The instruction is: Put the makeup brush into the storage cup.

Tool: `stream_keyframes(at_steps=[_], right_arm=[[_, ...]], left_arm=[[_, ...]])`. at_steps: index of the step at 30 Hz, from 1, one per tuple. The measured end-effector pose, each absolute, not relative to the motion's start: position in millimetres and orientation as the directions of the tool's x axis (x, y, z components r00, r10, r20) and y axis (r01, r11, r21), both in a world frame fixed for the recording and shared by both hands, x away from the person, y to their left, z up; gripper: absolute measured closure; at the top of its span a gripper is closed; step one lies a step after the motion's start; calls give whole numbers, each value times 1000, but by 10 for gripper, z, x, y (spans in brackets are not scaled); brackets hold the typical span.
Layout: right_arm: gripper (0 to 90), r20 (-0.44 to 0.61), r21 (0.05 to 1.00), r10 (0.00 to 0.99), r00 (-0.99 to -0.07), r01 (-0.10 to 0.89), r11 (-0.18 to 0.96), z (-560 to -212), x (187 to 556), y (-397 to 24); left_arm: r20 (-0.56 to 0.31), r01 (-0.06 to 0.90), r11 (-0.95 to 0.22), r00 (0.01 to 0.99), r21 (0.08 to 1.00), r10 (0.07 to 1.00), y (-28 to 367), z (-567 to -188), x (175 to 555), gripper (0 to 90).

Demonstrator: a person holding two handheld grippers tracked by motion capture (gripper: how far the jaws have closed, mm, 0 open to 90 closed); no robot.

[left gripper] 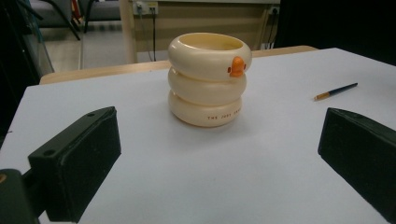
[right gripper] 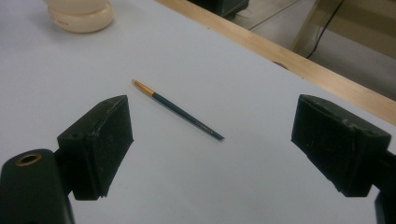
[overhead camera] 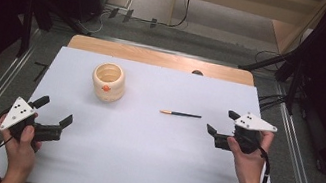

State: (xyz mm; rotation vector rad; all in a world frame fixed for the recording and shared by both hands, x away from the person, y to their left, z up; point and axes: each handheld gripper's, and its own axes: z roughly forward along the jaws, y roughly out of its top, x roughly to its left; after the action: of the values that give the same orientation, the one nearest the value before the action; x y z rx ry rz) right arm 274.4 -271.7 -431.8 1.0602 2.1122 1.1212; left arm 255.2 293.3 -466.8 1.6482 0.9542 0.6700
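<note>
Reading "THE JUST", the cream ringed pot (left gripper: 208, 79) faces both grippers' fingers (left gripper: 74, 161) spread open, empty.

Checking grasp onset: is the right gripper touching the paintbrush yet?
Apart. The high view shows bare table between the right gripper and the paintbrush; the right gripper view shows open jaws short of it.

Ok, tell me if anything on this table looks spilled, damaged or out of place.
Nothing stands out. The cream ringed holder stands upright and whole, with no spill around it. The paintbrush lies flat on the white sheet, apart from the holder. Both grippers, left gripper and right gripper, are open with nothing between them.
</note>
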Motion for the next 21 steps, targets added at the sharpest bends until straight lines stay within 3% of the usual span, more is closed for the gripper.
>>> stream_keyframes(at_steps=[21], right_arm=[[151,-78,679,720,-690,492,545,-4324,3437,-2304]], left_arm=[[-37,256,-122,538,959,842,2891,-4687,2570,0]])
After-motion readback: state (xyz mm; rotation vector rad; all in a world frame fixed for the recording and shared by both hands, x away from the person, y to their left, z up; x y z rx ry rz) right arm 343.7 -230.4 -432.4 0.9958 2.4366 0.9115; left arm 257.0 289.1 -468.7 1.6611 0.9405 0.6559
